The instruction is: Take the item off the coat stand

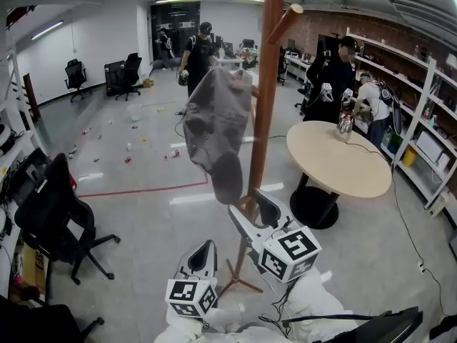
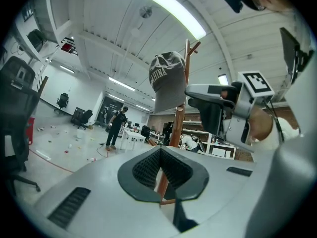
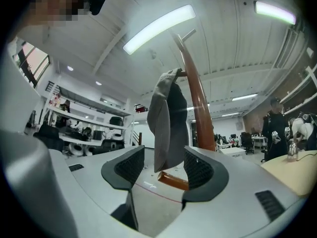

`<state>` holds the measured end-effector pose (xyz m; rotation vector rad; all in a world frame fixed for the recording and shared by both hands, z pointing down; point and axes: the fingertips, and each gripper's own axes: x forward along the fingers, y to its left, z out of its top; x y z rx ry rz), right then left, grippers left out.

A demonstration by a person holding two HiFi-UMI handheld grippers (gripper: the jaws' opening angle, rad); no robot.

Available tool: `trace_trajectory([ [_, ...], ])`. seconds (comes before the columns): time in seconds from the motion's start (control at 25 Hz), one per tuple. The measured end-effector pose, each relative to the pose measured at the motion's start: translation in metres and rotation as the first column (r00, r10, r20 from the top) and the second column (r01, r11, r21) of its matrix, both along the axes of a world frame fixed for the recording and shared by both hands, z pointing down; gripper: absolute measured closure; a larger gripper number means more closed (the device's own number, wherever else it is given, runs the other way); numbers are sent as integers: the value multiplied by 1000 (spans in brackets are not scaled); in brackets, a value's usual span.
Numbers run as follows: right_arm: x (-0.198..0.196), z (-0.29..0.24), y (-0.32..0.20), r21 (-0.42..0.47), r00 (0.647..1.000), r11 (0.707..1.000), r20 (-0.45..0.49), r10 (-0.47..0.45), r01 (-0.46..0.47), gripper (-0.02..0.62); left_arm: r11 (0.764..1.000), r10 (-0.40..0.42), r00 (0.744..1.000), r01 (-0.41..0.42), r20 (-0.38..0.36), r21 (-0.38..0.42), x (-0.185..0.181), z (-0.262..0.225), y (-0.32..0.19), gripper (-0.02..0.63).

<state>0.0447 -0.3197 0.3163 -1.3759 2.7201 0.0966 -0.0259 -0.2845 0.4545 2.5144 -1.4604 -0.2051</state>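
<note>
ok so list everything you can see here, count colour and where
coat stand: one, brown wood, centre
cap: one, grey, hanging on the coat stand
round table: one, beige top on a black foot, right
office chairs: at least three, black, one near left, the rest far left
shelves: white, along the right wall
people: at least three, mostly dark clothes, at the back
litter: small scattered bits, mixed colours, left floor
floor line: one, red, left of the coat stand
left gripper: one, grey, bottom centre, jaws shut and empty
right gripper: one, grey, beside the coat stand, jaws open, the cap's lower end shows between them, not gripped
</note>
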Motion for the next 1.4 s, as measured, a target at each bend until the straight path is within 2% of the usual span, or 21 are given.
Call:
trace_trajectory([
  [0.36, -24, -17, -25, 0, 997, 998, -30, -70, 70, 365, 1000, -23, 1000, 23, -2, -16, -9, 4, -4, 626],
  [0.76, -45, -13, -43, -44, 986, 988, -78, -150, 147, 367, 996, -82, 997, 82, -4, -18, -27, 6, -14, 626],
  [0.96, -46, -11, -44, -51, 984, 987, -85, -157, 153, 369, 995, -100, 995, 99, -1, -23, -32, 8, -15, 626],
  [1.12, -44, -13, -44, -51, 984, 988, -88, -153, 149, 459, 994, -104, 995, 104, 1, -28, -35, 10, -17, 626],
  [1.2, -42, -14, -44, -46, 986, 989, -82, -146, 143, 531, 995, -101, 995, 101, 5, -28, -35, 10, -18, 626],
  [1.4, -39, -18, -43, -36, 988, 990, -65, -141, 139, 552, 996, -88, 996, 88, 16, -27, -32, 11, -21, 626],
])
